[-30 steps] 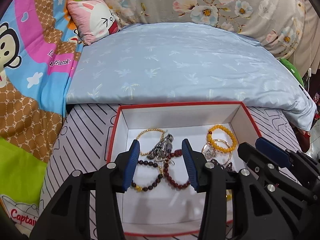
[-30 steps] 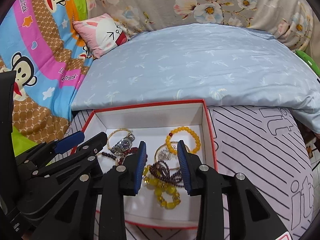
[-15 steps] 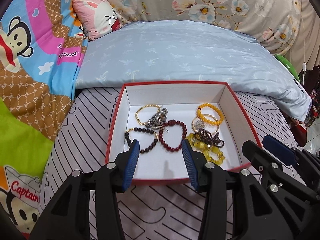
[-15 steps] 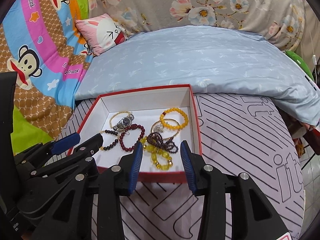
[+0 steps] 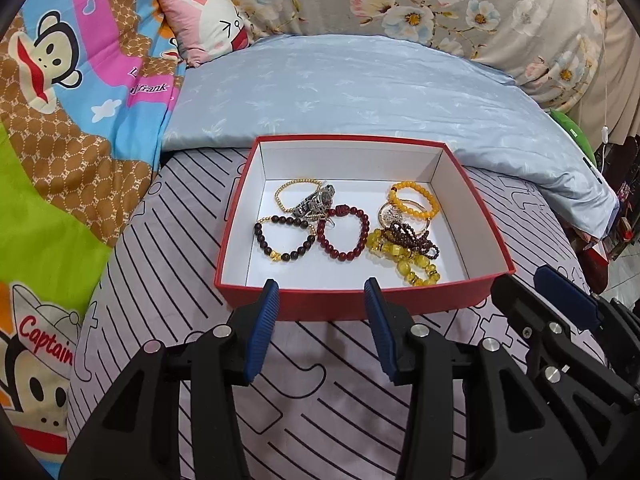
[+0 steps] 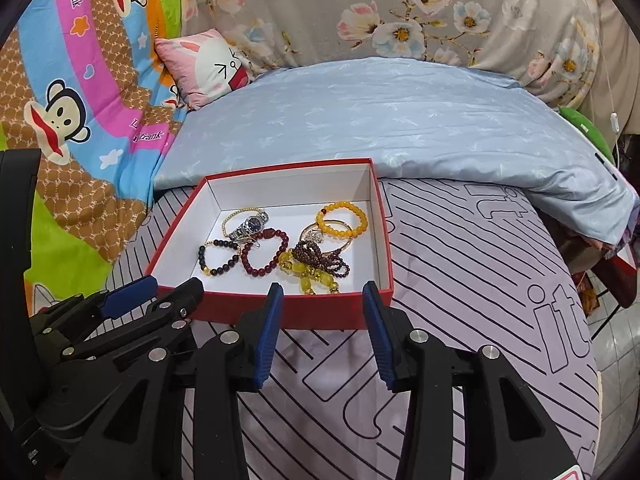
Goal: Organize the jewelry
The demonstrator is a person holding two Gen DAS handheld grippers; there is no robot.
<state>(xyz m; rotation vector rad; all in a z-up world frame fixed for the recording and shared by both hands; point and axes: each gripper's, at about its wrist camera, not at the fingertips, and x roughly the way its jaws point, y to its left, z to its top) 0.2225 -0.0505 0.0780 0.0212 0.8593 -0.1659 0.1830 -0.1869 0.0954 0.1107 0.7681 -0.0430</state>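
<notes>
Left tongs (image 5: 322, 294): released, empty | right tongs (image 6: 323, 298): released, empty | red box (image 5: 340, 306): on bed, holds bracelets (image 5: 342, 234) | floor tiles (image 6: 616, 344): right view only

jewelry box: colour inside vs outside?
The jewelry box is white inside, with red outer walls and rim. Clearest in the left wrist view.

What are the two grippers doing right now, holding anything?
Left gripper: open, empty, short of the red box.
Right gripper: open, empty.
</notes>
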